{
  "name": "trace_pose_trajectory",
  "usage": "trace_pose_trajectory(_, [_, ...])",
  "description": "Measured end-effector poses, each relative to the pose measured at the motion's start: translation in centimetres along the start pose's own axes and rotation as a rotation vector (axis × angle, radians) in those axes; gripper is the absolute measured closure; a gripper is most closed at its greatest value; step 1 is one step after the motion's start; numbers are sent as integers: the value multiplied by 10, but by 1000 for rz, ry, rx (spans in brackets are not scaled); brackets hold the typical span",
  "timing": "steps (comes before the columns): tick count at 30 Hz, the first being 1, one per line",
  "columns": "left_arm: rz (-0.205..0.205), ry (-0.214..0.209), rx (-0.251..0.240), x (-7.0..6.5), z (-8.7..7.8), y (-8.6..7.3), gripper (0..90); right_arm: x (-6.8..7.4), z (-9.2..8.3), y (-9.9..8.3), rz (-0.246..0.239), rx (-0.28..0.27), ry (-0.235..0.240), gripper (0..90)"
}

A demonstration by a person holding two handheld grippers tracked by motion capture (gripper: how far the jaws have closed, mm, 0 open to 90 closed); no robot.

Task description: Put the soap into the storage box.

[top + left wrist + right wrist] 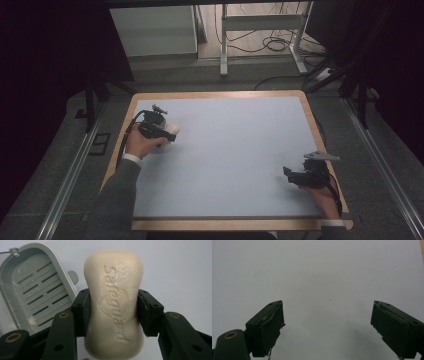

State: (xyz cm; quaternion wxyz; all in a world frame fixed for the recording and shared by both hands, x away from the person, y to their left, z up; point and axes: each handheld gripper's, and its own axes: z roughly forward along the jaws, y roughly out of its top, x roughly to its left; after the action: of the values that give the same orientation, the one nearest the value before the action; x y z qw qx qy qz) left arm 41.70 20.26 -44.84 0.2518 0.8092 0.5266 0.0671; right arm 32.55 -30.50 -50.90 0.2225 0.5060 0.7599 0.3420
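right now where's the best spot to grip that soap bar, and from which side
Across its narrow waist, as the left gripper does now: the soap bar pinches in at mid-length, so the pads seat against both long edges. Come end-on along its length, keeping off the grey soap dish beside it.

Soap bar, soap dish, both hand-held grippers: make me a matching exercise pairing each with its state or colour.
Things:
1. soap bar
2. soap dish
3. left hand-held gripper
4. right hand-held gripper

States:
A. grey, slotted, nothing in it
B. jaws wide apart over bare tabletop
C. cream, with embossed lettering
D. clamped on the bar's narrow waist

Pairs: 1-C, 2-A, 3-D, 4-B
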Motion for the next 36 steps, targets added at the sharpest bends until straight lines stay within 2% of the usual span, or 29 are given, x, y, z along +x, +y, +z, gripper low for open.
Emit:
trace_pose_trajectory(11, [-3, 13, -12, 3, -5, 3, 495, 1, -2, 1, -4, -4, 3, 115])
trace_pose_trajectory(20, [-48, 19, -14, 22, -3, 4, 495, 3, -1, 1, -8, -2, 4, 115])
trace_pose_trajectory(23, [-62, 33, -14, 28, -3, 6, 494, 3, -1, 1, -11, -1, 5, 115])
trace_pose_trajectory(25, [-83, 47, -30, 31, -4, 7, 495, 3, -1, 1, -9, -4, 3, 115])
trace_pose_trajectory(30, [-100, 57, -24, 40, -4, 9, 494, 2, -3, 1, -6, -11, -1, 115])
trace_pose_trajectory(36, [-145, 63, -17, 53, 1, 11, 495, 1, -3, 1, -4, -12, -2, 115])
